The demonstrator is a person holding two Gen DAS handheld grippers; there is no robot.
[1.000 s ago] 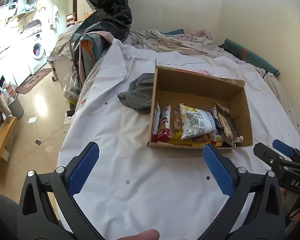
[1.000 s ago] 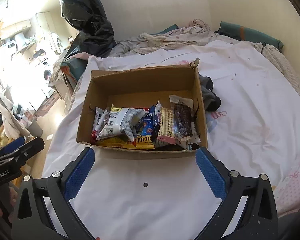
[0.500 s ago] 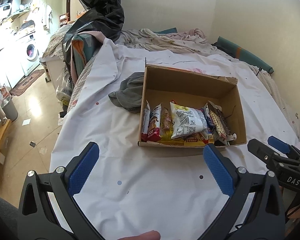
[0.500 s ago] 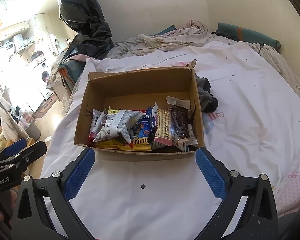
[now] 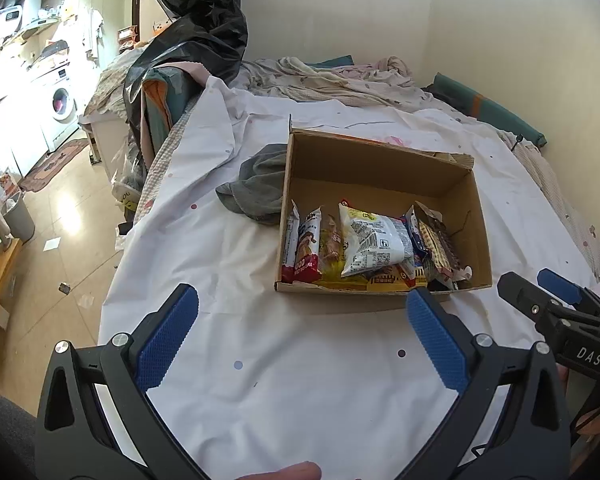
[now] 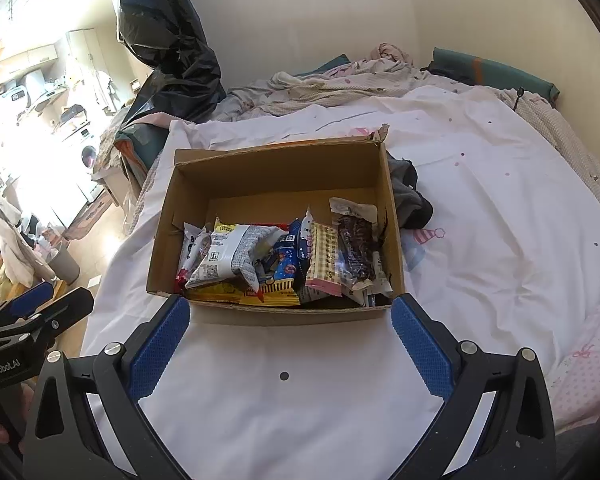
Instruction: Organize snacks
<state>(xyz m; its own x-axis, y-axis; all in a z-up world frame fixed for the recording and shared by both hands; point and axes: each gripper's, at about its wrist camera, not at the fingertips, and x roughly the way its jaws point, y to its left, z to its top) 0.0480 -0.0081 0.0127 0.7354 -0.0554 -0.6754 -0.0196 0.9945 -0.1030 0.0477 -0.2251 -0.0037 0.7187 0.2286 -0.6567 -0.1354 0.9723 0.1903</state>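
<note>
- Left wrist view: left gripper [image 5: 302, 322] spread wide, nothing between its blue pads, held above the white sheet [image 5: 300, 380].
- Right wrist view: right gripper [image 6: 290, 330] also spread wide and empty; its fingertips frame the near wall of the cardboard box [image 6: 276, 314].
- Box sits open on the sheet, ahead of both grippers. Its long axis runs left to right across both views.
- Snacks [image 6: 284, 258] all lie inside the box, packed against the near wall in a loose row, most standing on edge or leaning. Far half of the box floor is bare.
- White packet [image 6: 232, 254] lies slanted across the top of the row; a dark packet [image 6: 356, 254] stands at the right end, a red-and-white one [image 5: 306, 246] at the left end.
- No snack shows on the sheet outside the box.
- Key relation: box is straight ahead of the right gripper and centred on it; from the left gripper it lies ahead and off to the right. Judgement: right gripper is nearer and better lined up.
- Stage unclear: snacks in the box fit a finished gathering, or a jumble awaiting sorting.
- Grey cloth [image 5: 256, 184] lies against the box's left wall, clear of the snacks.
</note>
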